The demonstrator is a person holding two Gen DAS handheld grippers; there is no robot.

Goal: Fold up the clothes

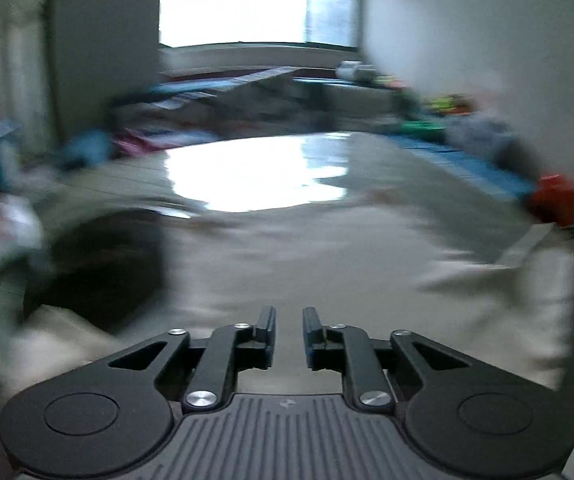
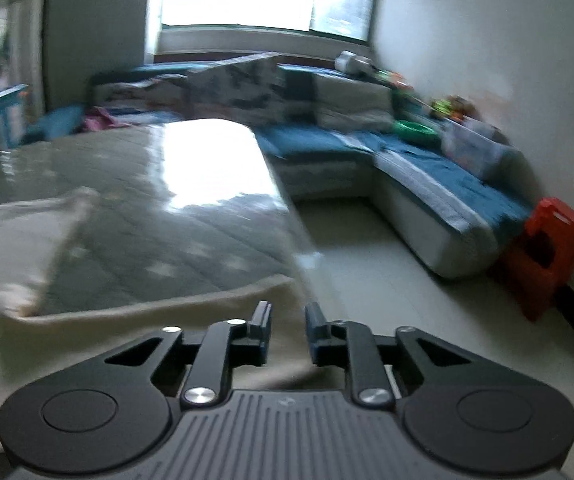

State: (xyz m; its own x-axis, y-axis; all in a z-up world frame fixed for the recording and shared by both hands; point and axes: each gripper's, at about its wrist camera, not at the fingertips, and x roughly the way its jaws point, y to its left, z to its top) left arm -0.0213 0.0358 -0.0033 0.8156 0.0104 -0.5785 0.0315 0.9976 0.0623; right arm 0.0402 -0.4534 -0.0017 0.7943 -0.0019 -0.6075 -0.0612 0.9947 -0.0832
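Note:
A cream garment [image 1: 327, 264] lies spread over the glossy table, blurred by motion in the left wrist view. My left gripper [image 1: 289, 320] hovers over it, jaws a little apart with nothing between them. In the right wrist view the same cream garment [image 2: 135, 320] lies along the near table edge, with a raised fold at the left [image 2: 15, 232]. My right gripper [image 2: 287, 316] is above its near right corner, jaws a little apart and empty.
The glossy table [image 2: 191, 200] reflects the window. A dark round shape [image 1: 99, 264] sits on the left. A blue and white corner sofa [image 2: 427, 176] with clutter runs along the wall. A red stool [image 2: 543, 256] stands at the right, with tiled floor [image 2: 387, 280] between.

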